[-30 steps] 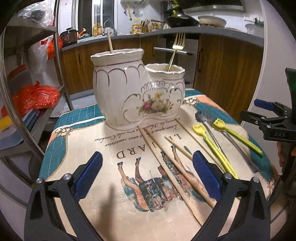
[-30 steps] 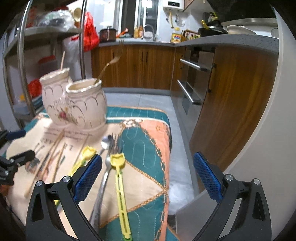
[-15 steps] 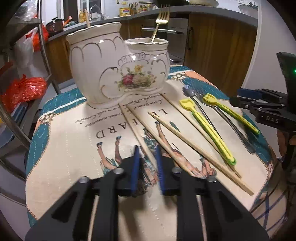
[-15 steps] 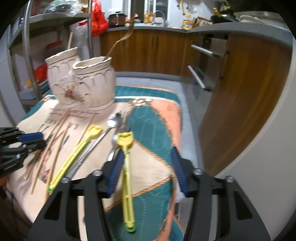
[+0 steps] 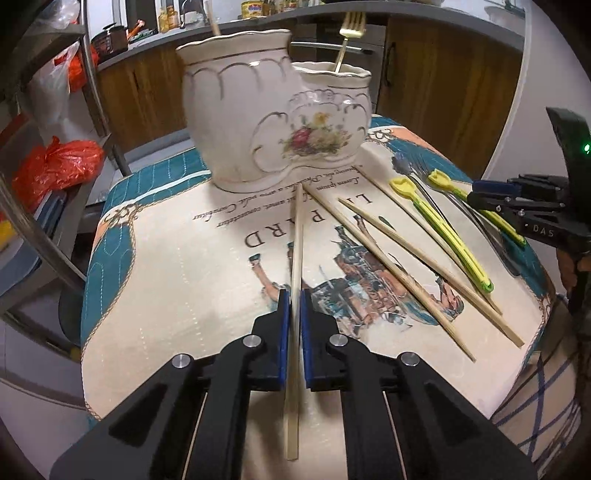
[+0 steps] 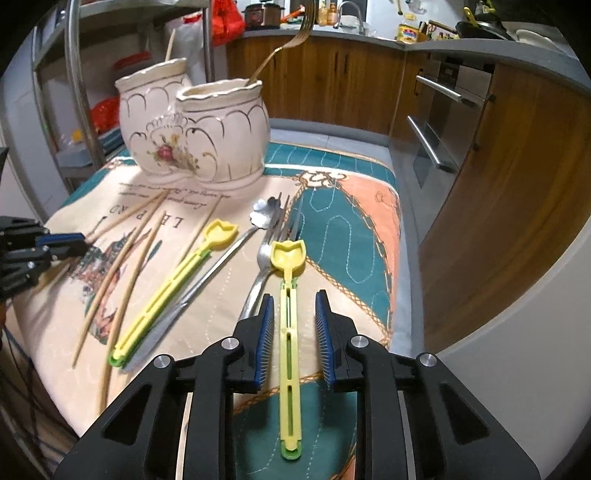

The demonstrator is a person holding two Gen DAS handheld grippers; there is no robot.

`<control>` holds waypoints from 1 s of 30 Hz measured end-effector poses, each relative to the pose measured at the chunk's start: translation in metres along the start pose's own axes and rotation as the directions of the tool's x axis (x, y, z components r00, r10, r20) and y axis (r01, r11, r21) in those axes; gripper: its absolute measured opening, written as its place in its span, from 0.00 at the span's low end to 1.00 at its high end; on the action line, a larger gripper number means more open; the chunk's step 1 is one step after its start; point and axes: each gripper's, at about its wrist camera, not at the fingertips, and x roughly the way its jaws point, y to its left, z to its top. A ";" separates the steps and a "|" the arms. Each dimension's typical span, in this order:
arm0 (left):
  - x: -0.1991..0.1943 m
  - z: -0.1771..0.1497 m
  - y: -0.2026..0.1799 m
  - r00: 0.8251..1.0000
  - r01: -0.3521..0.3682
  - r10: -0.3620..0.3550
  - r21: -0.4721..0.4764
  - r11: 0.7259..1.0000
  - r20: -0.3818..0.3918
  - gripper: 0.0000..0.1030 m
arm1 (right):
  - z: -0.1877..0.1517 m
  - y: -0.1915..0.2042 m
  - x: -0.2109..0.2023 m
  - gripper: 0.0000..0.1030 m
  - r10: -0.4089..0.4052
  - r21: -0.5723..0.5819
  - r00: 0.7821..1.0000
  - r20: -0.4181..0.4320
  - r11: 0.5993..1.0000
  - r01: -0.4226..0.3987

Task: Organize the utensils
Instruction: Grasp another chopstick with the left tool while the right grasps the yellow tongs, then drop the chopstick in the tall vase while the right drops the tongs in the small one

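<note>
A white double ceramic holder (image 5: 273,122) stands at the back of the table, with a gold fork (image 5: 349,33) in its smaller pot and a chopstick in the taller one. My left gripper (image 5: 294,301) is shut on a wooden chopstick (image 5: 296,251) that points toward the holder. Three more chopsticks (image 5: 384,258) lie to its right. My right gripper (image 6: 294,302) is part-closed, its pads either side of a yellow scoop (image 6: 288,314) without touching it. A second yellow scoop (image 6: 173,284), a spoon (image 6: 229,254) and a steel fork (image 6: 264,258) lie beside it.
The table carries a printed teal and cream cloth (image 5: 177,280). A metal shelf rack with red bags (image 5: 51,170) stands to the left. Wooden kitchen cabinets (image 6: 354,81) and an oven are behind. The table's right edge drops off near the curved white wall (image 6: 517,295).
Both grippers have narrowed from wide open. The left closed onto a chopstick and turned it toward the holder. The right came down around the yellow scoop's handle.
</note>
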 end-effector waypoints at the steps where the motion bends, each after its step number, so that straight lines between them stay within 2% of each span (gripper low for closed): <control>1: 0.000 0.001 0.001 1.000 0.013 -0.014 -0.010 1.000 -0.002 0.06 | 0.000 0.000 0.001 0.24 0.000 -0.003 1.000 -0.005 1.000 0.000; 3: 0.002 0.002 0.001 1.000 0.028 -0.029 -0.020 0.999 -0.004 0.07 | 0.001 0.001 0.003 0.23 0.006 -0.007 1.000 -0.011 1.000 -0.006; 5: 0.005 0.004 -0.001 1.000 0.024 -0.024 -0.022 0.999 -0.003 0.08 | 0.001 0.003 0.006 0.10 0.012 -0.012 1.000 -0.017 1.000 -0.013; 12: 0.004 0.003 0.002 0.999 0.028 -0.028 -0.010 1.000 0.015 0.06 | 0.001 0.002 0.001 0.10 0.013 -0.010 1.000 0.000 1.000 -0.013; 15: -0.003 0.001 0.009 0.999 0.041 -0.041 -0.008 0.999 0.022 0.06 | 0.003 -0.001 -0.009 0.10 0.011 0.007 0.999 0.035 1.000 -0.011; 20: -0.022 -0.002 0.015 0.995 0.061 -0.062 0.019 0.998 0.081 0.06 | 0.011 -0.002 -0.029 0.10 0.040 0.029 0.990 0.138 0.999 -0.044; 23: -0.044 -0.004 0.016 0.977 0.088 -0.098 0.060 0.994 0.189 0.06 | 0.018 0.002 -0.038 0.10 0.060 0.033 0.979 0.196 0.997 -0.067; 25: -0.054 -0.001 0.017 0.959 0.097 -0.112 0.068 0.993 0.259 0.06 | 0.025 0.008 -0.045 0.10 0.072 0.028 0.967 0.244 0.996 -0.081; 30: -0.079 0.017 0.027 0.892 0.103 -0.114 0.048 0.994 0.437 0.06 | 0.054 0.021 -0.057 0.10 0.102 0.025 0.927 0.361 0.993 -0.119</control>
